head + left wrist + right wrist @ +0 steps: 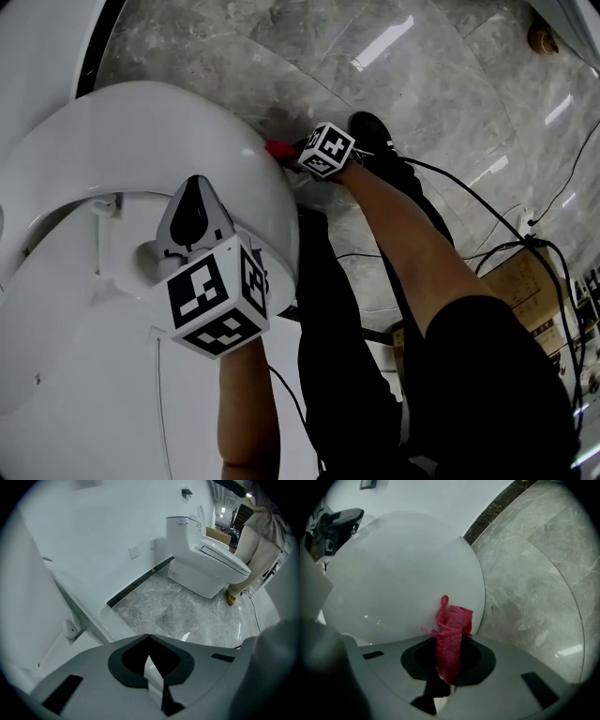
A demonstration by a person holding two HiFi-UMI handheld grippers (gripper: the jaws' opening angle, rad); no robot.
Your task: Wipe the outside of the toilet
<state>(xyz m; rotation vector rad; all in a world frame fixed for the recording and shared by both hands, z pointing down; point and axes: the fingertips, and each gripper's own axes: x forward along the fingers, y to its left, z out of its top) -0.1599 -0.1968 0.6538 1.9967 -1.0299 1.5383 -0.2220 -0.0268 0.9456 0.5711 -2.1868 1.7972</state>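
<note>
The white toilet fills the left of the head view. My right gripper is low at the bowl's outer right side, shut on a red cloth. In the right gripper view the red cloth sticks up from between the jaws of the right gripper and rests against the rounded white bowl. My left gripper hovers over the toilet's top near the seat hinge. In the left gripper view the left gripper has its jaw tips together and holds nothing.
Grey marble floor lies around the bowl. Black cables and a cardboard box are at the right, past my legs and a black shoe. A second toilet and a standing person are across the room.
</note>
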